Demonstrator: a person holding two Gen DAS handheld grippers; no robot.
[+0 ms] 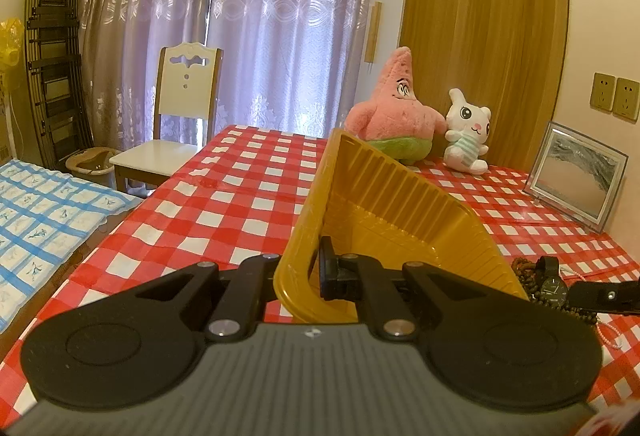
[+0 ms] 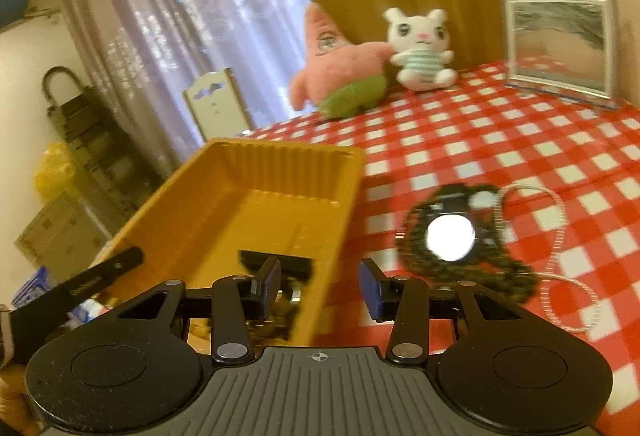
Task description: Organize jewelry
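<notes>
My left gripper (image 1: 311, 272) is shut on the near left wall of a yellow ribbed plastic tray (image 1: 384, 188), with one pad inside the tray and the other finger outside. In the right wrist view the tray (image 2: 256, 204) holds a dark piece of jewelry (image 2: 280, 304) in its near corner. My right gripper (image 2: 320, 276) is open with nothing between its blue pads, above the tray's right wall. Right of the tray on the cloth lie a black watch (image 2: 450, 236), a dark bead string (image 2: 420, 260) and a white bead strand (image 2: 560, 236).
A red and white checked cloth (image 1: 224, 204) covers the table. A pink plush star (image 1: 394, 112), a white plush rabbit (image 1: 468, 132) and a framed picture (image 1: 576, 176) stand at the far side. A white chair (image 1: 180, 116) is beyond the far left corner.
</notes>
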